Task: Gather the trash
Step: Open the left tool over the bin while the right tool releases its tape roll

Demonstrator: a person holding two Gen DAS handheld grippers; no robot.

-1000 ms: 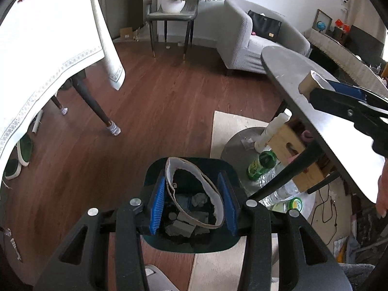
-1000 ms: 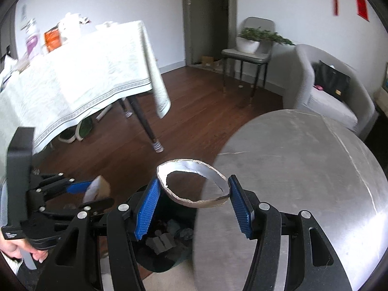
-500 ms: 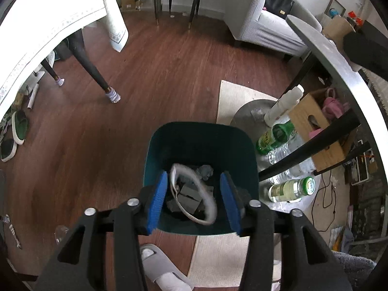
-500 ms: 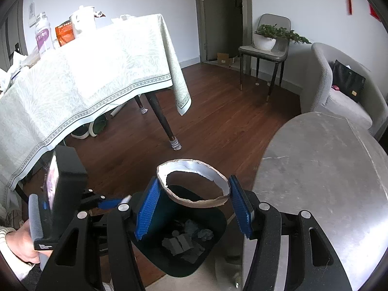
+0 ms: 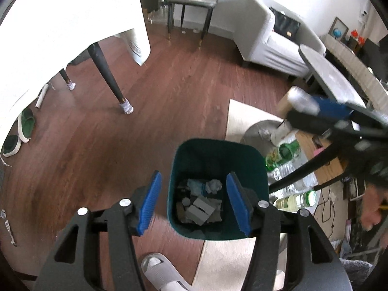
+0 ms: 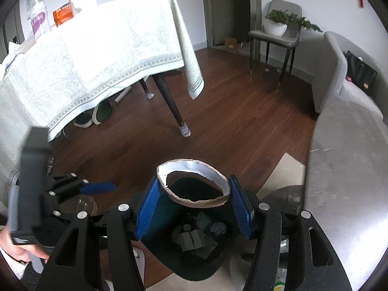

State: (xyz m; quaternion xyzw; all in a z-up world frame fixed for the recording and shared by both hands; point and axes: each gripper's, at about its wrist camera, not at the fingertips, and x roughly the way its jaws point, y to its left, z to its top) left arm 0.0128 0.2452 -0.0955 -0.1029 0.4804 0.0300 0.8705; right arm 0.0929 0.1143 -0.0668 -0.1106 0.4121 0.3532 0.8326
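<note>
Plainly, the right claw (image 6: 192, 203) is clenched on a torn paper ring (image 6: 192, 186), its blue pads pressing the ring's two sides at 3 and 9 o'clock. The ring hangs in the air directly above the dark green trash bin (image 6: 194, 266), which stands on the floor at the edge of a pale rug (image 6: 283, 169), beside the grey counter (image 6: 346, 169).

The ring looks like thin card with a ragged rim and a white inner face: very light, easily crushed and a little springy. A side pinch like this one suits it, since the loop flattens slightly and stays put; I judge that a harder squeeze would fold it without any gain. Being so light, it may cling to a pad or drift on release, so a drop from close over the bin's mouth seems wise.

The left claw (image 5: 194, 201) is released and carries nothing, its pads spread wide either side of the bin (image 5: 218, 150) seen from above. Inside lie crumpled paper (image 5: 213, 185) and grey cardboard scraps (image 5: 200, 209). In that view the right claw shows at 2 o'clock, blurred.
</note>
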